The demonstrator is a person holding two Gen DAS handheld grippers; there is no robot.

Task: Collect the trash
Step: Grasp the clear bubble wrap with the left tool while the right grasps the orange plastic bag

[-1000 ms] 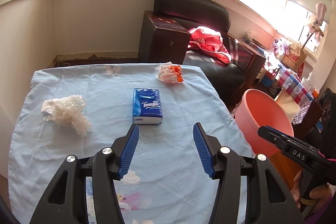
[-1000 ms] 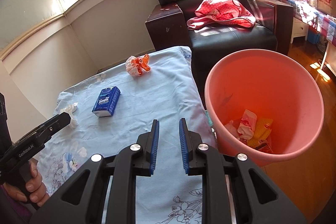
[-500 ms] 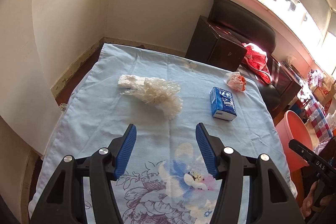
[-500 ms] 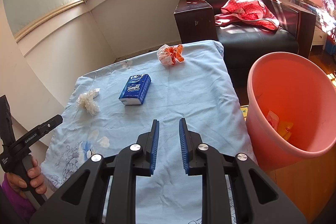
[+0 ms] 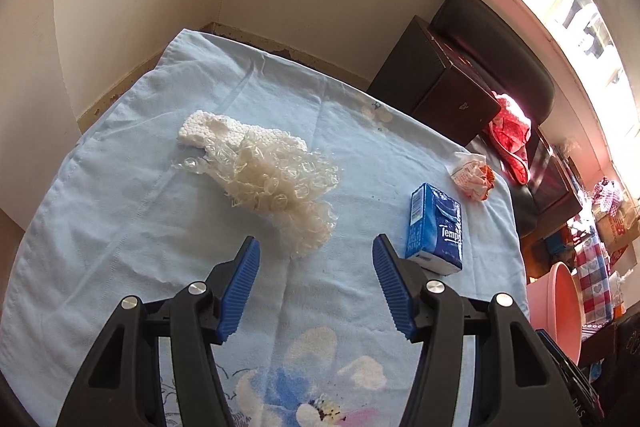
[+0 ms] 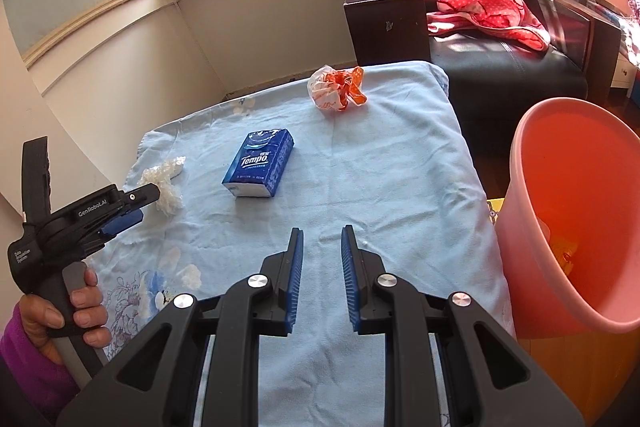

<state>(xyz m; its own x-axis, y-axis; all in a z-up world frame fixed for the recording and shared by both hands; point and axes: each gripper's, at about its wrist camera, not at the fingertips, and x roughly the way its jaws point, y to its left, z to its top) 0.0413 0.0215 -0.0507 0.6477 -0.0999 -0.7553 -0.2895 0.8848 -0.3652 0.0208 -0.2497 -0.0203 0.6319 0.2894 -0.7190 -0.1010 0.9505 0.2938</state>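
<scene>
A wad of clear crinkled plastic with a white foam piece point(image 5: 276, 179) lies on the light blue tablecloth point(image 5: 120, 227). My left gripper point(image 5: 316, 251) is open just short of it, and the wad's near tail reaches toward the gap between the fingertips. From the right wrist view the left gripper point(image 6: 138, 207) hangs beside the same wad point(image 6: 164, 183). A crumpled orange-and-white wrapper point(image 6: 338, 91) lies at the far edge. My right gripper point(image 6: 322, 233) hovers over the cloth, its jaws a narrow gap apart with nothing between them.
A blue Tempo tissue pack point(image 6: 260, 163) lies mid-table. A pink bin point(image 6: 576, 211) with some trash inside stands off the right edge. Behind the table are a dark box point(image 6: 386, 19) and a black armchair point(image 6: 480, 67) with a red cloth point(image 6: 488, 7).
My left gripper swung left, rolled and sank toward the plastic wad, which is now close ahead of it. My right gripper drifted left from the bin to over the cloth.
</scene>
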